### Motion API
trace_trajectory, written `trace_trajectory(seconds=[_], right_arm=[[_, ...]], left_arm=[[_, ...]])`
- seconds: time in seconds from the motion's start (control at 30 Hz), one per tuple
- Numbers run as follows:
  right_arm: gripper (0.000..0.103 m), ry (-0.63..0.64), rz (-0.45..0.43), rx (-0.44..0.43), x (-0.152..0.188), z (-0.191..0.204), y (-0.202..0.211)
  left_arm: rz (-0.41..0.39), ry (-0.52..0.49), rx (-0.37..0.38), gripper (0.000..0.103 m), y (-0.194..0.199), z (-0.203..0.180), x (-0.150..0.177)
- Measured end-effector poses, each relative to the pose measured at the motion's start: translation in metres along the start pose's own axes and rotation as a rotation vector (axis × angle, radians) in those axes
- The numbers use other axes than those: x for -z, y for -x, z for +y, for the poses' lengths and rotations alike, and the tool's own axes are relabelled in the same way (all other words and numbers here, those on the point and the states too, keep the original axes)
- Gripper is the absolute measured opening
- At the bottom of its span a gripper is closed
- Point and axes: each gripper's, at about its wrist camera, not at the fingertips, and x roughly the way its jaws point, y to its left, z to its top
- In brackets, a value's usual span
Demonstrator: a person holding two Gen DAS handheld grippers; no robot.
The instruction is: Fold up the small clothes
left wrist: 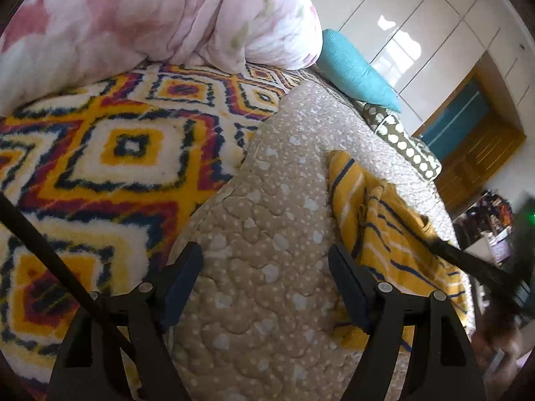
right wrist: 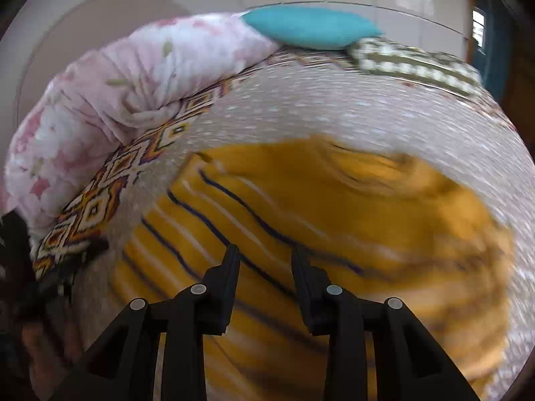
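A small yellow garment (left wrist: pixel 384 234) with dark blue and white stripes lies crumpled on a beige quilted bedspread (left wrist: pixel 267 234). My left gripper (left wrist: pixel 265 250) is open and empty, above the bedspread just left of the garment. The other gripper reaches in over the garment from the right edge of the left wrist view. In the right wrist view the garment (right wrist: pixel 317 234) fills the middle, blurred by motion. My right gripper (right wrist: pixel 264 250) is open, with its fingers apart just above the striped part and nothing between them.
A patterned yellow, red and navy fleece blanket (left wrist: pixel 100 167) lies to the left. A pink floral duvet (left wrist: pixel 150 16), a teal pillow (left wrist: pixel 357 70) and a dotted pillow (left wrist: pixel 401 140) lie at the far side. White wardrobes (left wrist: pixel 434 16) stand beyond.
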Motion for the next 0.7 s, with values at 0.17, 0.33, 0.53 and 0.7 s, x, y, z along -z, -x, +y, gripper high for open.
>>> trace_trajectory(seconds=[0.17,0.33,0.53,0.7], right_arm=[[0.035,0.076,0.088,0.051,-0.046,0.049,-0.087],[0.040,0.141,0.107,0.167,-0.069,0.074,-0.126],[0.045,0.104,0.061,0.150,-0.074,0.070,-0.089],[0.061,0.303,0.001,0.106,-0.028,0.101,-0.013]], left_arm=[[0.028,0.030,0.062,0.078,-0.002,0.008,-0.008],[0.028,0.101,0.153,0.078,0.013,0.026,-0.017],[-0.036,0.146,0.047,0.078,0.032,0.044,-0.023],[-0.066,0.154,-0.019,0.078,0.036,0.049,-0.025]])
